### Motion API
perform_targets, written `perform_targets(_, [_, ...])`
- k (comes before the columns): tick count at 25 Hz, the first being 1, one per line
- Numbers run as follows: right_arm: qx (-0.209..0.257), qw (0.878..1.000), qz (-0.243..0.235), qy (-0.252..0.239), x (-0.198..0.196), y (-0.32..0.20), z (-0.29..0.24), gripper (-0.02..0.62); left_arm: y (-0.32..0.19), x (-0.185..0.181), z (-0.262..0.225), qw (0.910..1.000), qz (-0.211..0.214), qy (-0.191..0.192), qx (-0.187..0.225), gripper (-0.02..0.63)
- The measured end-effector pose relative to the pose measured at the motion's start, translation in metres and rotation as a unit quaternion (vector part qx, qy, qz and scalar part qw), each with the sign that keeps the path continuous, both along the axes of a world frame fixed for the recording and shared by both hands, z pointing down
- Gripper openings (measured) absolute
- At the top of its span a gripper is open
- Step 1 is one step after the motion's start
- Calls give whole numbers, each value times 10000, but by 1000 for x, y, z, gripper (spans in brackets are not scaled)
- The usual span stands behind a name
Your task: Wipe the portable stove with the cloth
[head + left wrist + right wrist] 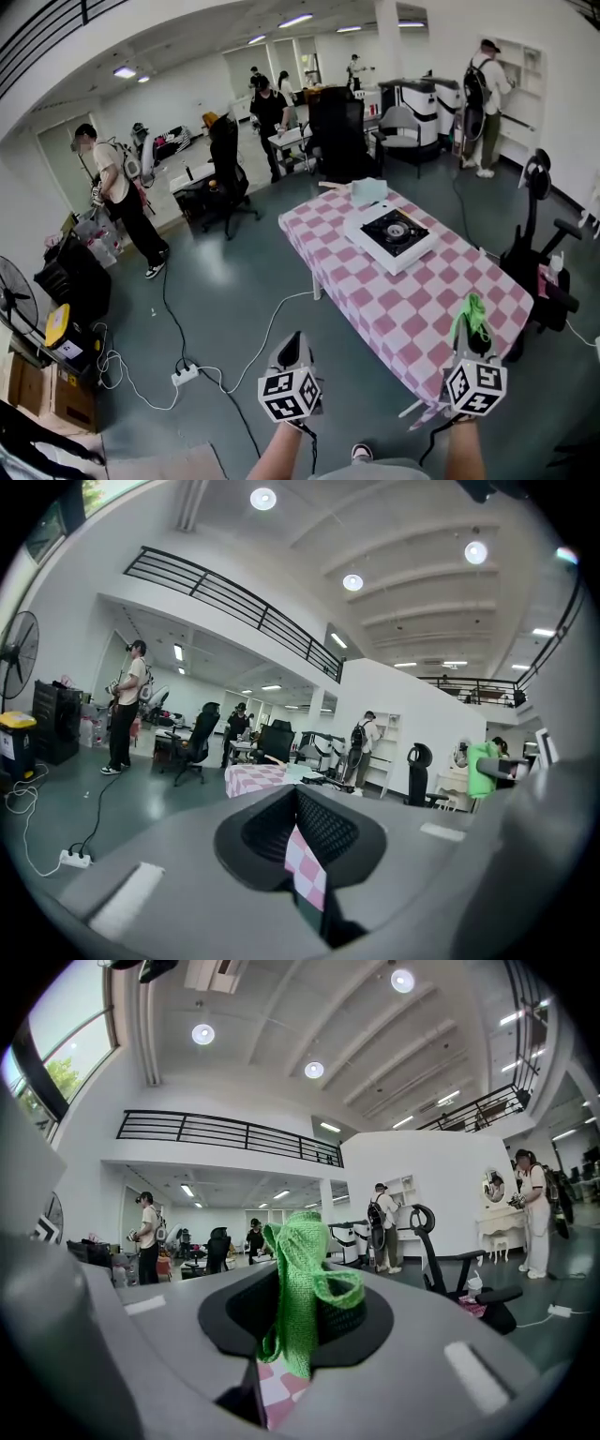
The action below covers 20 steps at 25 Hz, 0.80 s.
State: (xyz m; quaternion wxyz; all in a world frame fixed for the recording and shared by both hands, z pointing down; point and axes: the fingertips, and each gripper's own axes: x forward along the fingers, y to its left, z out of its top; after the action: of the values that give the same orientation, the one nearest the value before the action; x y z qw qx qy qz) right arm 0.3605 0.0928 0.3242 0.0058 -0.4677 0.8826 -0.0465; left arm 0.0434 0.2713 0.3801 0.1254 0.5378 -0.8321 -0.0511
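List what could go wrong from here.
1. The cloth is pinched in the right tool only by a bunched fold; it may slip out under wiping pressure.
2. The stove sits on a checked tablecloth and might slide when pushed.
3. A white cable crosses the floor ahead: trip hazard.

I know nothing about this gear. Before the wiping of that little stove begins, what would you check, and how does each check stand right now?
1. Cloth gripped: ok. The green cloth is clamped in the right gripper.
2. Stove in view: ok. The portable stove sits on the checkered table.
3. Cloth at the stove: not ok. It hangs over the table's near end, short of the stove.
4. Left gripper free: ok. Jaws together, nothing between them.
5. Stove off and cool: cannot tell.
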Motion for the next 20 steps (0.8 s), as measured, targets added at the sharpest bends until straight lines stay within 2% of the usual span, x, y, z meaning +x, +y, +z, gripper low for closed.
perform_targets(12, [-360, 9985, 383, 142, -23, -77, 37, 78, -96, -51, 25, 9995, 246, 94, -194, 0])
perform_targets(17, [-385, 9964, 712, 243, -43, -106, 43, 78, -153, -87, 34, 9981, 564, 158, -167, 0])
perform_targets(20, [-381, 9945, 950, 208, -65, -128, 41, 78, -189, -121, 34, 9970, 742, 190, -138, 0])
